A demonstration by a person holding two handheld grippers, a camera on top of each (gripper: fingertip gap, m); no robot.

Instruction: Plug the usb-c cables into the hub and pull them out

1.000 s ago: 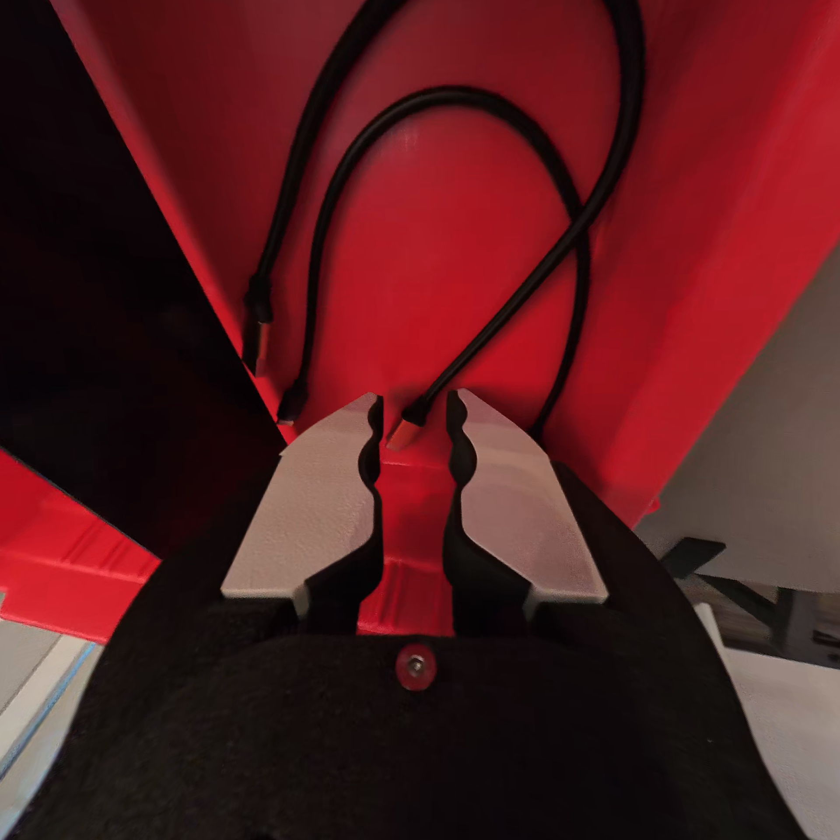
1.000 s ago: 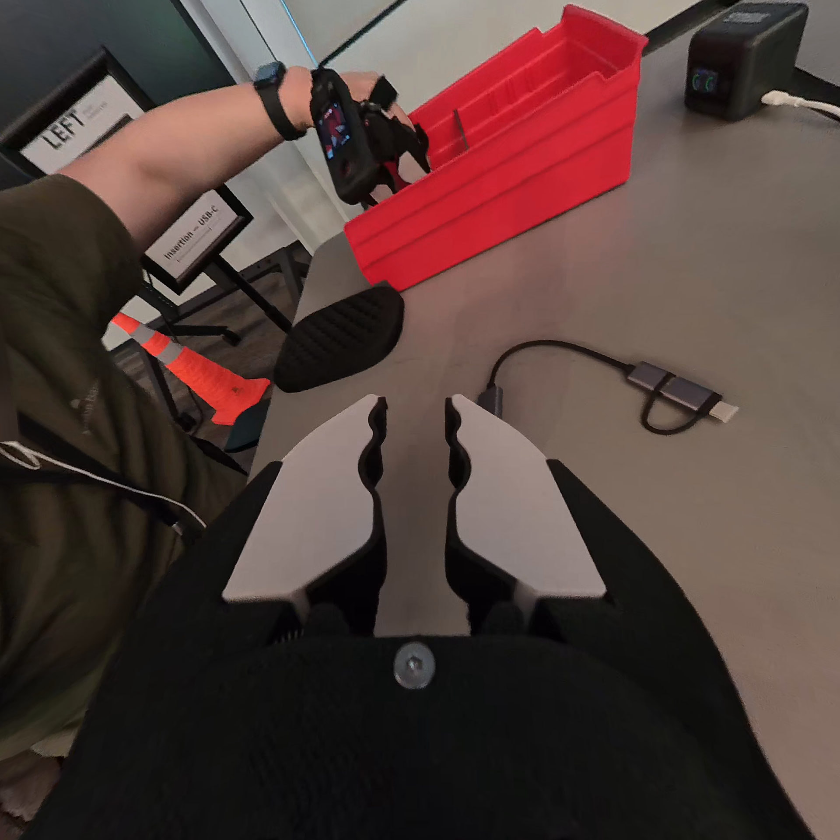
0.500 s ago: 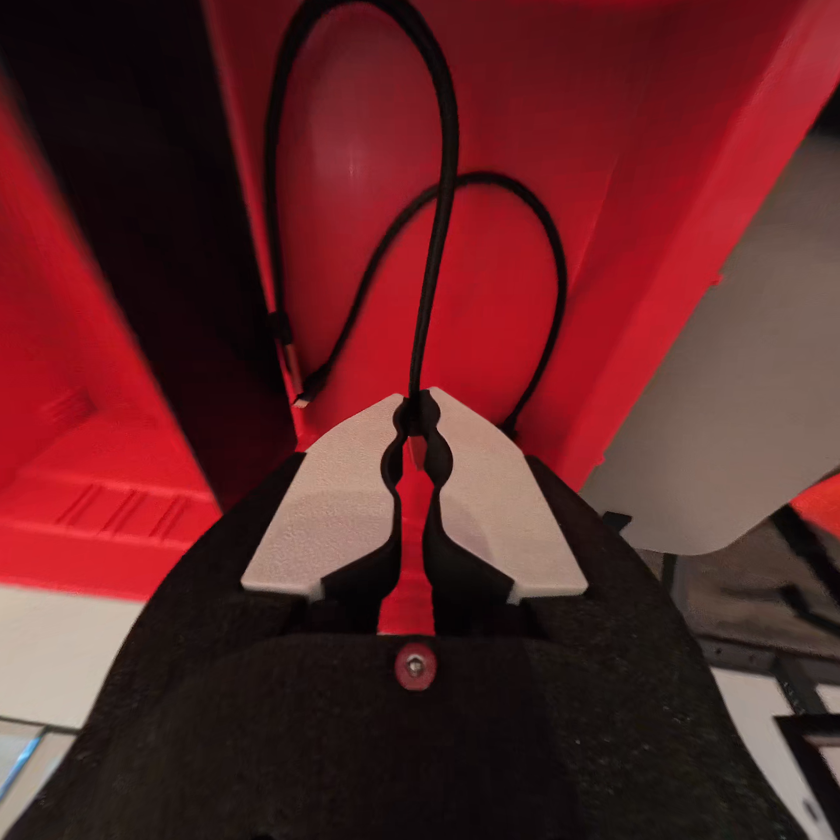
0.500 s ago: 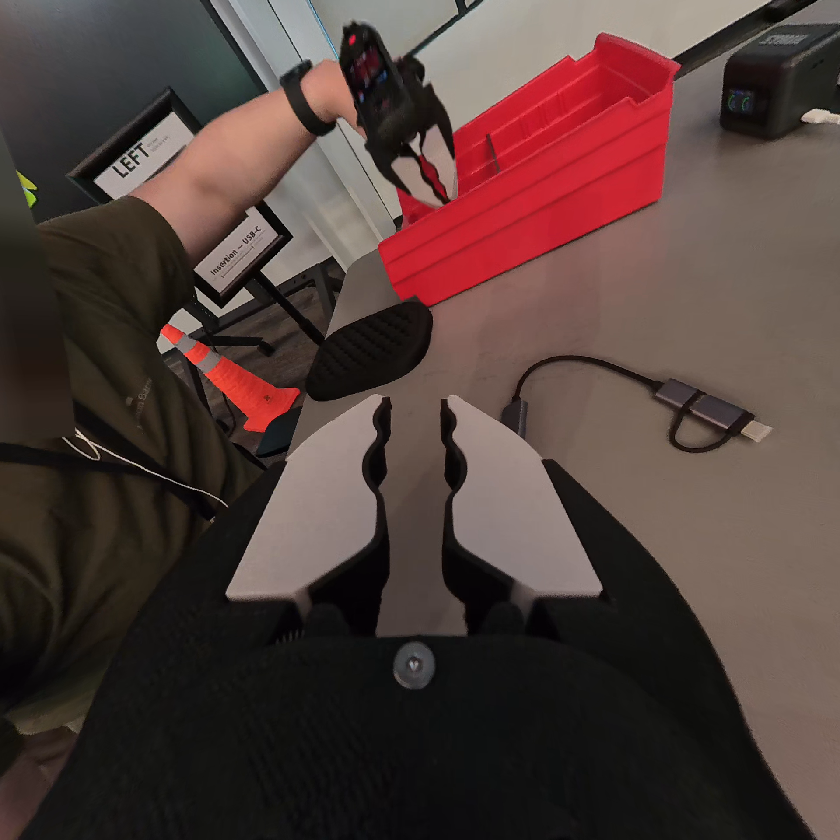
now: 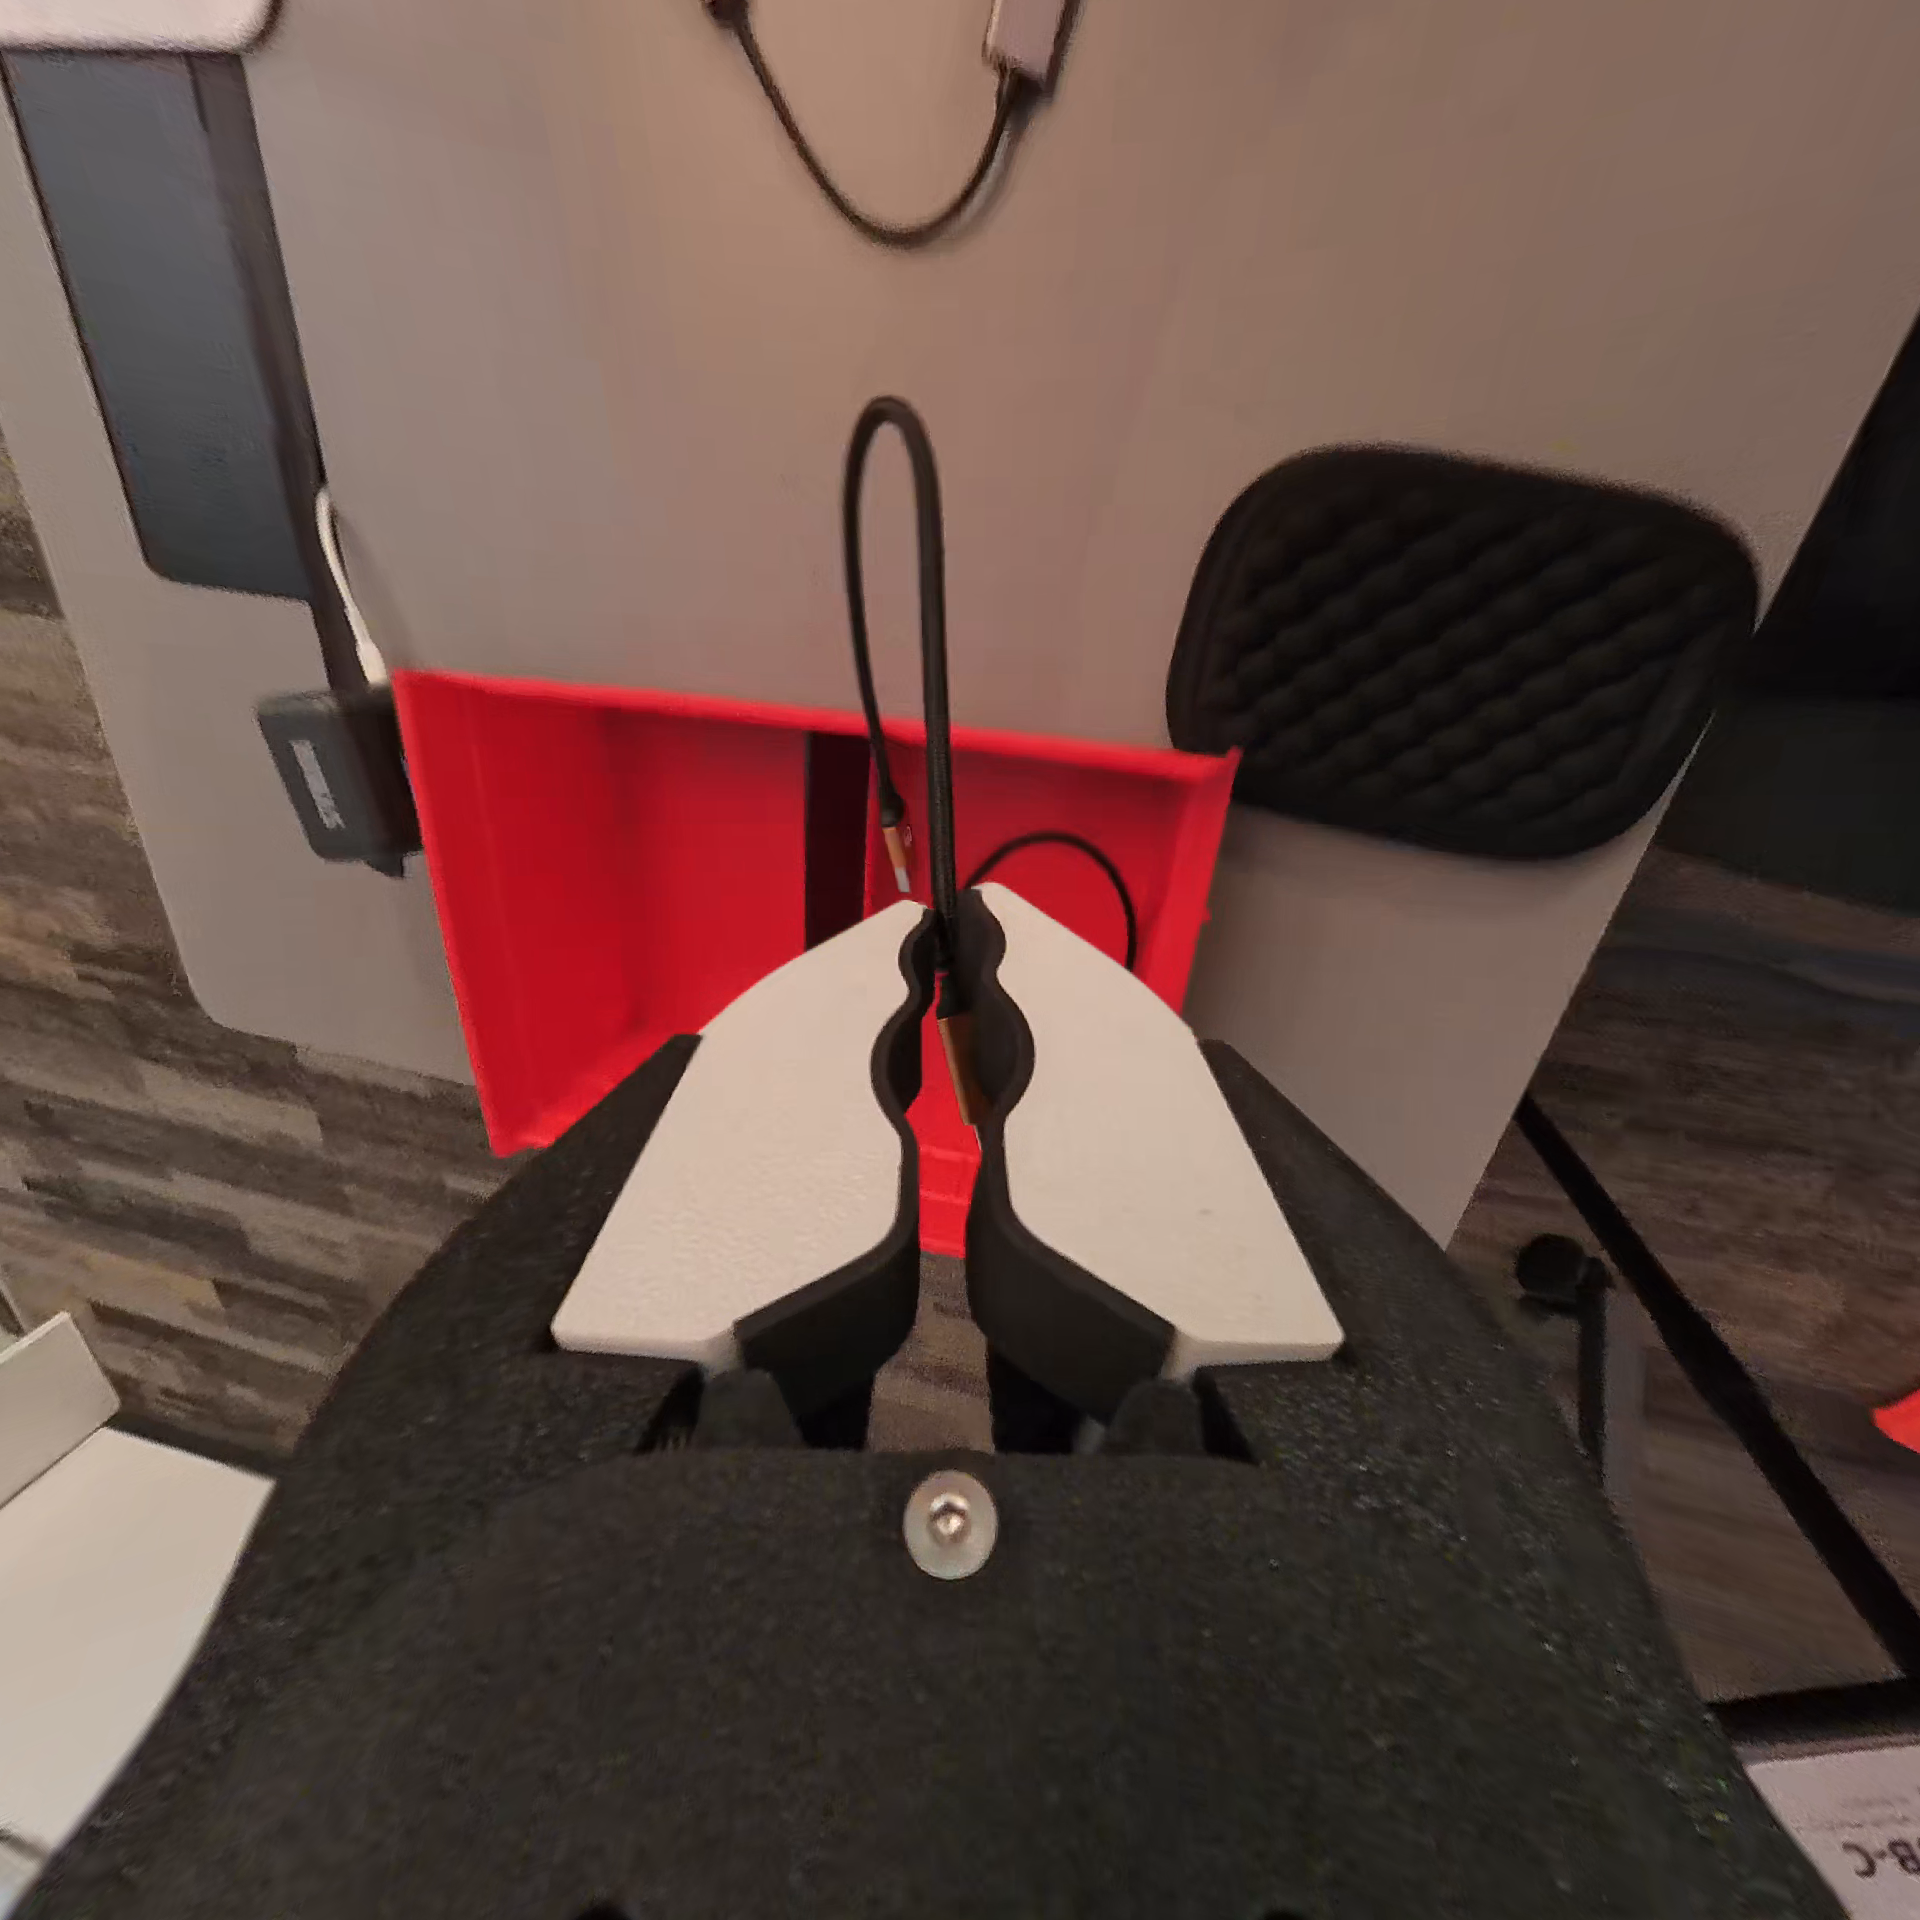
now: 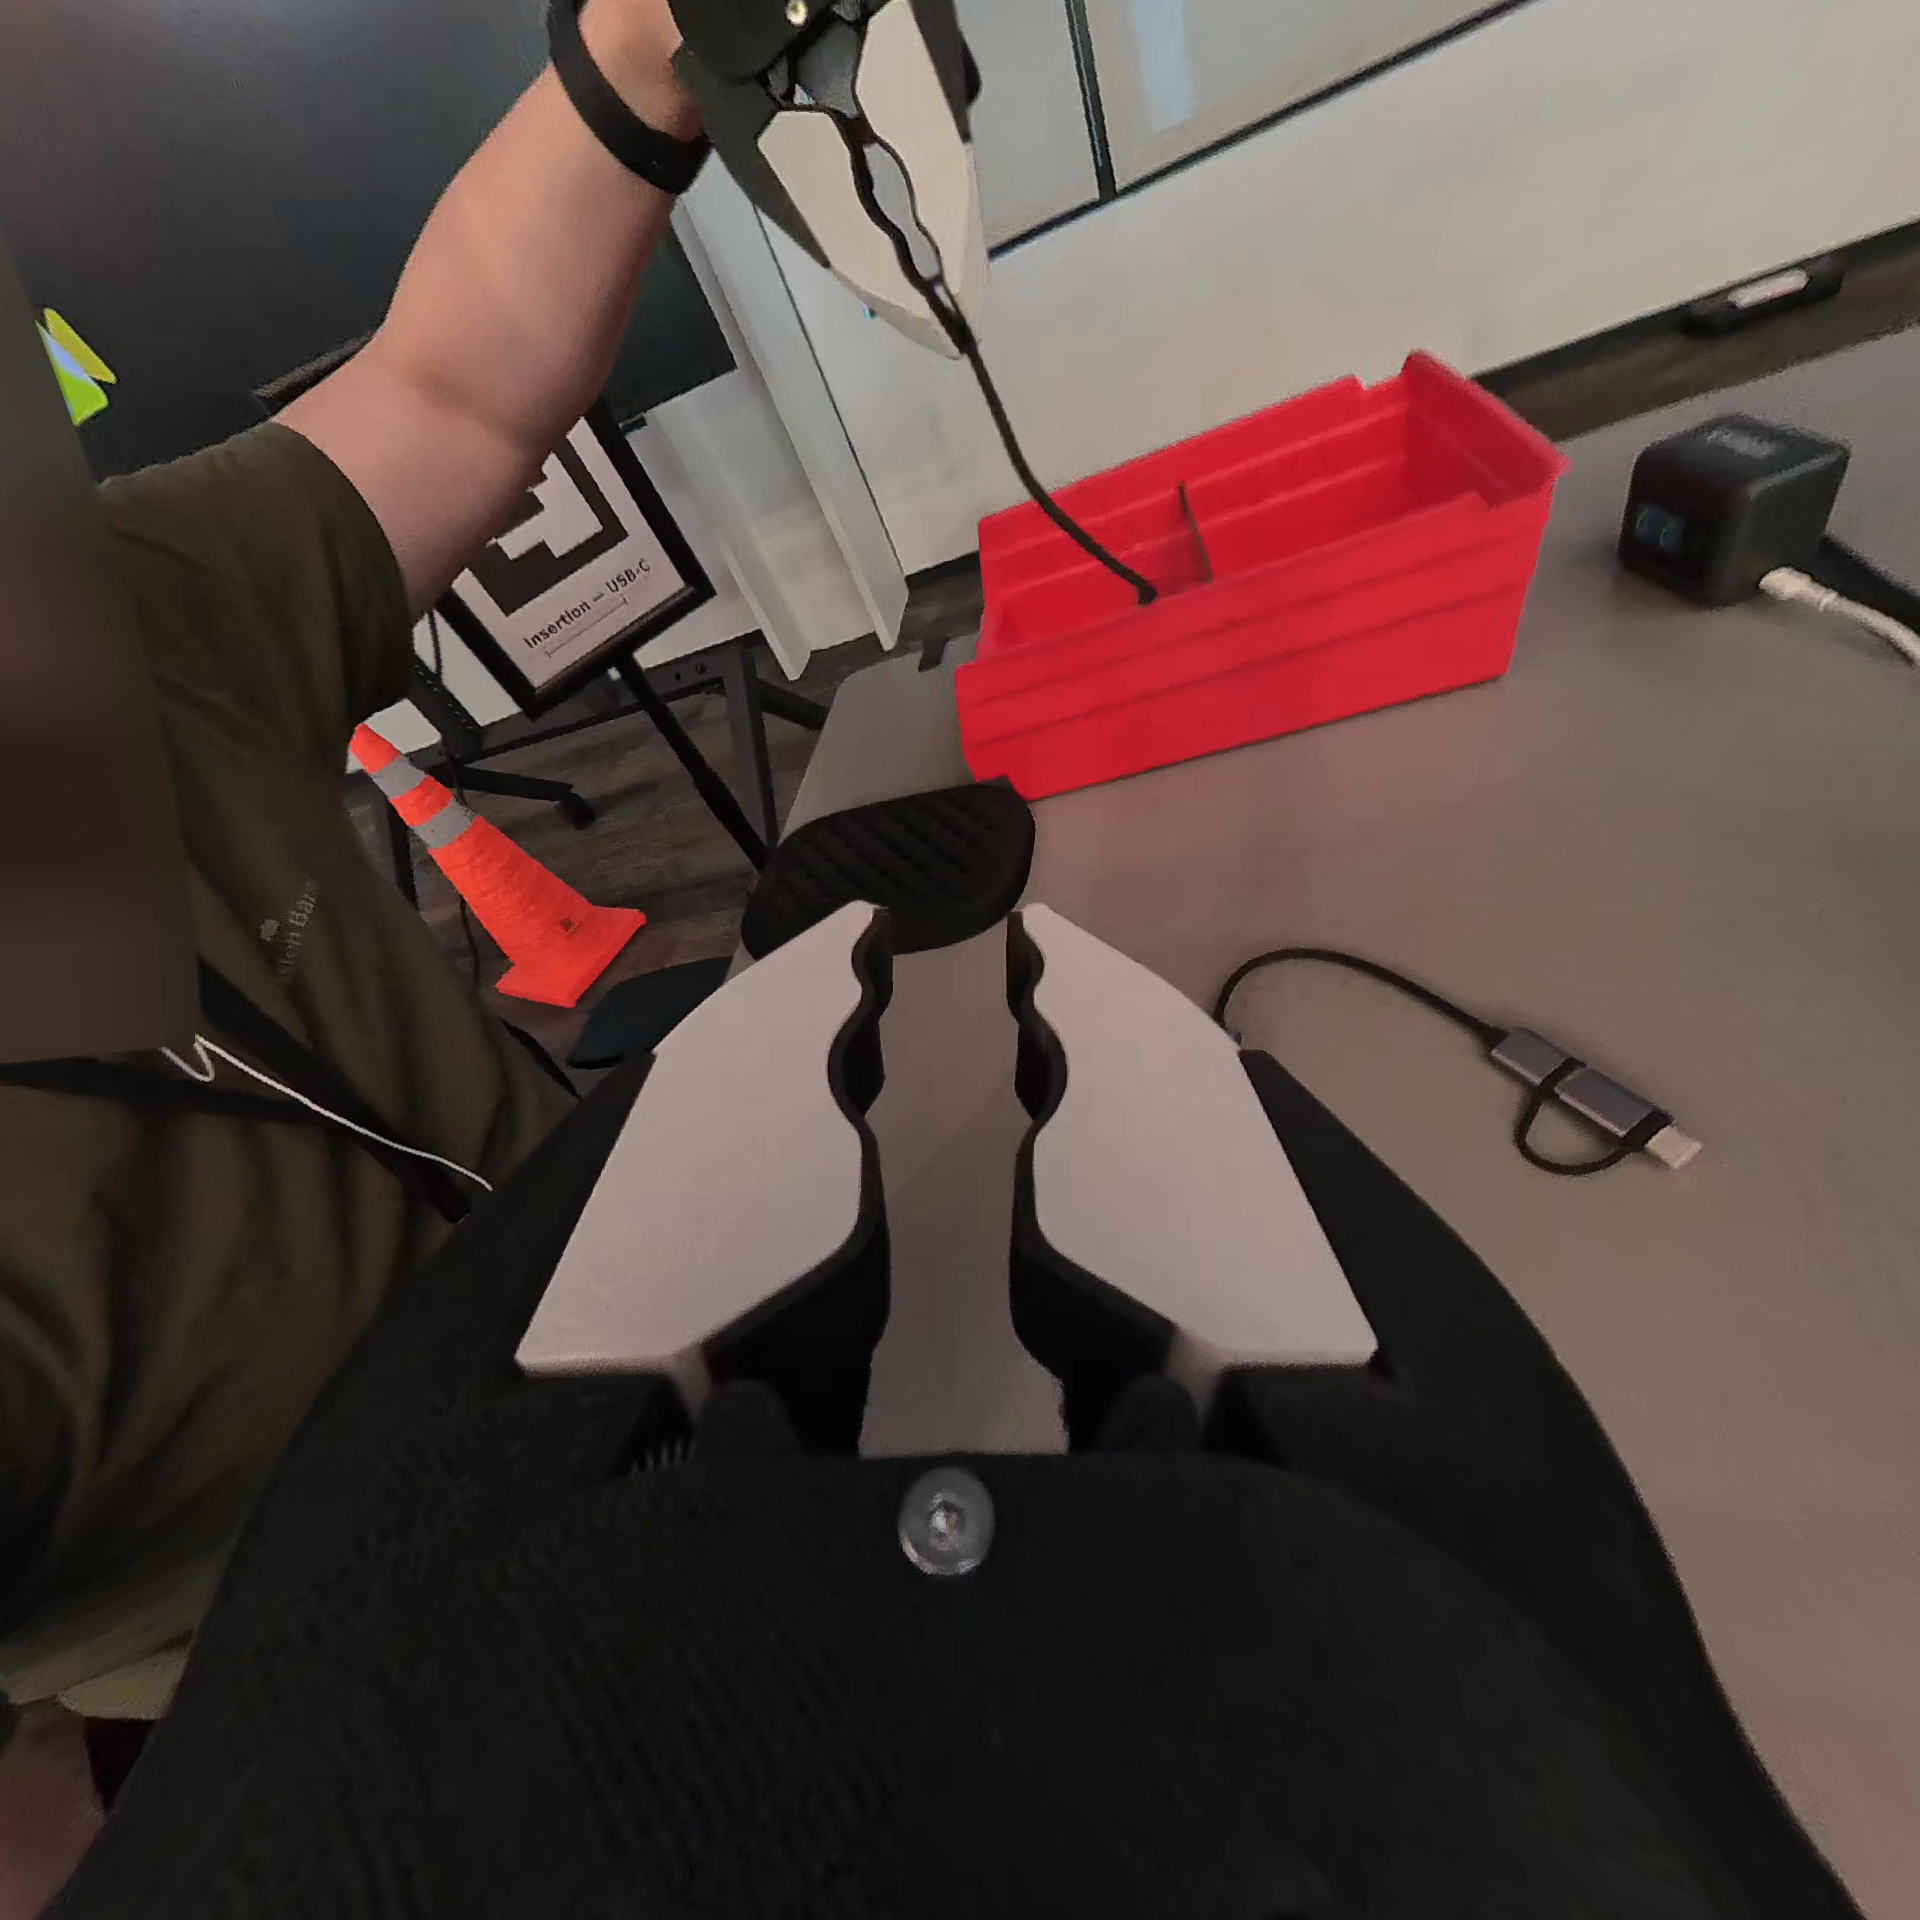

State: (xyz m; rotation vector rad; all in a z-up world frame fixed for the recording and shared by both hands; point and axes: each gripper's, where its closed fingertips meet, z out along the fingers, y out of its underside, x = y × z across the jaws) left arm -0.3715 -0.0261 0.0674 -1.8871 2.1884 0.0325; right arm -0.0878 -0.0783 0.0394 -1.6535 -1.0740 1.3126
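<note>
- Left gripper [image 5: 948,925], matte white fingers w/ wavy black rubber inner edges, pinched tight on a black braided usb-c cable [image 5: 940,665] just behind its metal plug [image 5: 958,1062]; plug sits in the scalloped gap betw. the fingers.
- Cable rises from the fingertips, makes a narrow hairpin loop and drops back; its free end, a copper-toned connector [image 5: 898,844], hangs over the red bin [image 5: 540,883].
- Right wrist view: left gripper [image 6: 940,312] held high above the table, cable [image 6: 1023,457] trailing down into the bin [image 6: 1247,665].
- Bin: glossy red plastic, rectangular, stepped ribbed walls, dark divider inside; a second black cable [image 5: 1070,844] curls in its rt compartment.
- Right gripper [image 6: 948,925] low over the grey matte table [image 6: 1455,852], jaws parted to a moderate gap, holding nothing.
- Hub [image 6: 1579,1086]: small grey metal block w/ thin black lead, lying flat on the table well to the rt of the right gripper, near nothing else.
- Black oval pad [image 6: 894,862] w/ quilted diamond texture at the table edge, just beside the bin's near corner.
- Black cube-shaped charger [image 6: 1730,509] w/ white cord beyond the bin.
- Person's forearm [image 6: 499,343], black wristband, olive sleeve at left; orange traffic cone [image 6: 499,883] on the wood-look floor.
</note>
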